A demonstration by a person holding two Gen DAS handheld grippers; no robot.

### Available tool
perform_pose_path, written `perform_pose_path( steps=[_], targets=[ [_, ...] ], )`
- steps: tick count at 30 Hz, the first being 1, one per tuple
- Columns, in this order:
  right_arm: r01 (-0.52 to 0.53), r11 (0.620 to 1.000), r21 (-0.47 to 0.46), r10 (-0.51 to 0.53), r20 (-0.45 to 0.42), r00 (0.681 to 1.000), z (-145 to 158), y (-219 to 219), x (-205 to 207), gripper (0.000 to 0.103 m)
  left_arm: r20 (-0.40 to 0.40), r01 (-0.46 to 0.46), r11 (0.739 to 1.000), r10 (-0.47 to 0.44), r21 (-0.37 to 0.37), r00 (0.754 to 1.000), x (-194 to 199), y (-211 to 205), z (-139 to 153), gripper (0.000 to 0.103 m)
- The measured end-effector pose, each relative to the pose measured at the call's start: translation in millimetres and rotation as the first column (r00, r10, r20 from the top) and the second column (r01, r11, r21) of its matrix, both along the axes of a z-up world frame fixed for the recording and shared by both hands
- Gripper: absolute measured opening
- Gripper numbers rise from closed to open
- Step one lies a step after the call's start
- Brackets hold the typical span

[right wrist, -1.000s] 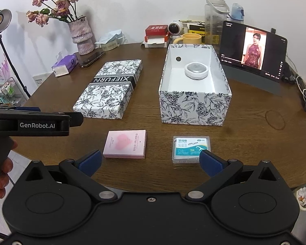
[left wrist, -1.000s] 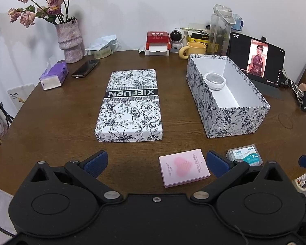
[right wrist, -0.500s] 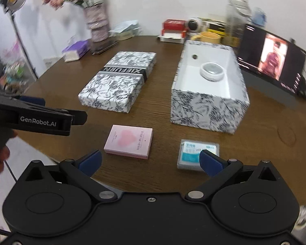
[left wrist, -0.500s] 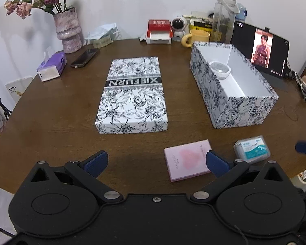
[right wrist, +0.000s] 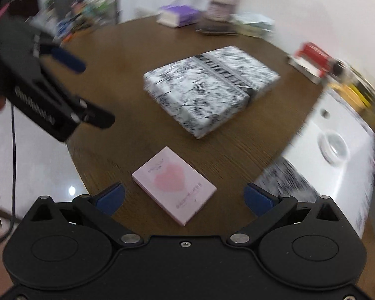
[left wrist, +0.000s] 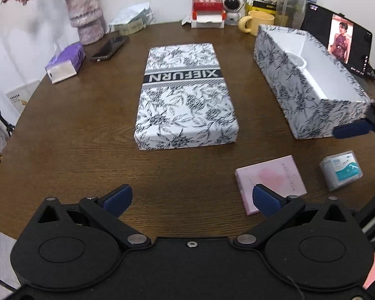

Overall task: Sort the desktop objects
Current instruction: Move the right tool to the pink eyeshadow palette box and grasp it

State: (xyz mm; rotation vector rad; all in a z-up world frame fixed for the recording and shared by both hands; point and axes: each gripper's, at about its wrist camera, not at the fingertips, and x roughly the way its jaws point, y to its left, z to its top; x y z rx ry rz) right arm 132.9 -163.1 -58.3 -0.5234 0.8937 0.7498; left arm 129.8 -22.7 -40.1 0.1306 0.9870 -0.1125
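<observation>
Now the right hand-held gripper (right wrist: 183, 197) has swung left, off the floss box (left wrist: 342, 173) and onto the pink card box (right wrist: 174, 184), which lies on the tabletop (left wrist: 87, 135) at 6 o'clock between its wide-open, empty jaws. Likely that goes next into the open box (left wrist: 310, 100) at 2 o'clock. Left hand-held gripper (left wrist: 191, 198): open, empty.

Even indoor light, fisheye-bent edges; left view sharp, right view motion-blurred.
</observation>
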Motion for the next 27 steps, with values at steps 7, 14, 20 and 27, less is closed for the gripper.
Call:
perform_pose_path(
  steps=[7,14,20,27],
  targets=[
    [-0.261,0.963,-0.070,0.253,-0.104,0.962,-33.6,24.5,23.0,0.098,-0.048,0.022,0.998,-0.019,0.057,0.999,14.2,7.0,-11.5,0.103],
    [-0.391,0.916,-0.096,0.370,-0.183,0.911,-53.5,37.1,41.0,0.097,-0.112,0.058,0.997,-0.052,0.052,0.992,26.0,8.7,-25.7,0.103],
    [-0.453,0.885,-0.106,0.416,-0.258,0.872,-61.3,36.4,52.7,0.090,-0.142,0.059,0.997,-0.050,0.056,0.989,35.2,8.5,-34.2,0.103],
    [-0.522,0.839,-0.150,0.474,-0.266,0.839,-64.8,37.4,47.2,0.089,-0.162,0.085,0.995,-0.075,0.056,0.984,39.3,4.4,-39.4,0.103]
  ],
)
